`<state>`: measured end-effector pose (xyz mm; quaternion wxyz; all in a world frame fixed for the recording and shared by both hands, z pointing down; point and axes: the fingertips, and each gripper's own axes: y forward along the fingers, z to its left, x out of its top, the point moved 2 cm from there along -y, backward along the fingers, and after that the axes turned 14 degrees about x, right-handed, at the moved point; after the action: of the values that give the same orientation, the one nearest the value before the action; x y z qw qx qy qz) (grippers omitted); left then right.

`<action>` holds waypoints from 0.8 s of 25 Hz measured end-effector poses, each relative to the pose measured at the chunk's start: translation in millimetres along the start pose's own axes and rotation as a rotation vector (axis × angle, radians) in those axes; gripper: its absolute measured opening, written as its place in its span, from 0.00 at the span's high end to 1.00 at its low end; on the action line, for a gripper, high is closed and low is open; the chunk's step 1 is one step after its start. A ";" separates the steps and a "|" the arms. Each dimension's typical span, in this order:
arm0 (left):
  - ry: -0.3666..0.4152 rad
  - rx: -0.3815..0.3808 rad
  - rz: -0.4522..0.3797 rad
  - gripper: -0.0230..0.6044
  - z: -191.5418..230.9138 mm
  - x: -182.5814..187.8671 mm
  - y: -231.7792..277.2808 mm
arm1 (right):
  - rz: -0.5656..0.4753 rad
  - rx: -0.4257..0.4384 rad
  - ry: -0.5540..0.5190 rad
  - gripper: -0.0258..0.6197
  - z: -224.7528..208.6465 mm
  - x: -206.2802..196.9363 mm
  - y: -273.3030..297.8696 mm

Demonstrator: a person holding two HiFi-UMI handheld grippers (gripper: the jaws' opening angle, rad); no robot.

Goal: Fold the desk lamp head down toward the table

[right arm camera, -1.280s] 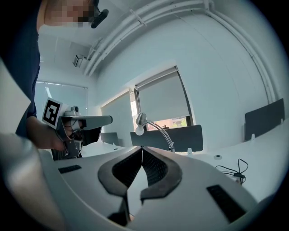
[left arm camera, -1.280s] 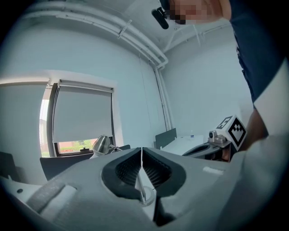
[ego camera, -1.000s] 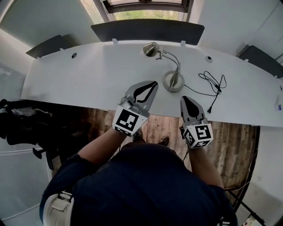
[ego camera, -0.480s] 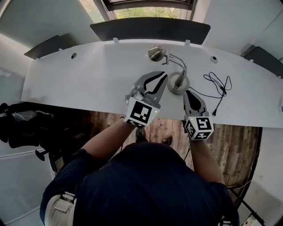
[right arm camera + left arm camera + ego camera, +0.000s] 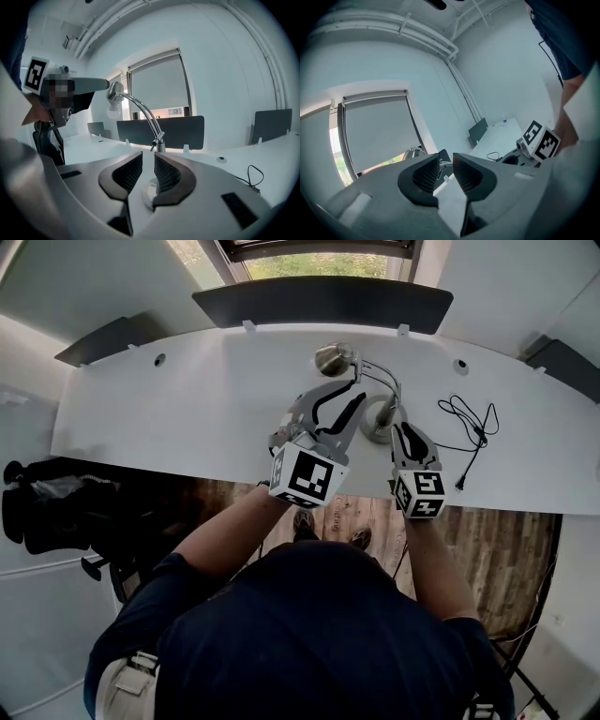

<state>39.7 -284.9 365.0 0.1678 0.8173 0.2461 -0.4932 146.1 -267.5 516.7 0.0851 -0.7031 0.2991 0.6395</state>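
Observation:
A chrome desk lamp stands at the back of the white desk [image 5: 187, 399]. Its head [image 5: 333, 359] is raised at the left, and a curved neck [image 5: 382, 381] runs down to the round base [image 5: 378, 421]. My left gripper [image 5: 345, 397] reaches in beside the neck, just below the head, jaws slightly apart and empty [image 5: 446, 161]. My right gripper [image 5: 404, 431] sits close to the base on its right. Its jaws are opening, with a narrow gap and nothing between them [image 5: 148, 161]. The neck [image 5: 143, 112] and lamp head [image 5: 114, 91] rise just beyond them.
A black cable [image 5: 469, 421] with a plug lies on the desk right of the lamp. A dark divider panel [image 5: 323, 304] lines the desk's far edge under the window. The desk's near edge runs below both grippers, with wood floor beneath.
Both grippers have moved forward over the desk toward the lamp. The left one now sits by the neck and the right one beside the base.

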 end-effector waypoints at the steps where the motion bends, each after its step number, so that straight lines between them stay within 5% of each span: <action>1: 0.005 0.001 0.002 0.85 0.5 -0.1 0.8 | 0.011 -0.003 -0.011 0.84 -2.9 -2.6 4.6; 20: 0.261 0.046 0.071 0.83 -5.5 -8.9 21.6 | 0.088 -0.041 -0.123 0.66 -44.2 -24.9 66.8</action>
<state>52.4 -301.9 376.2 0.1329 0.8863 0.2252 -0.3821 148.2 -335.8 565.3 0.0606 -0.6504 0.3108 0.6905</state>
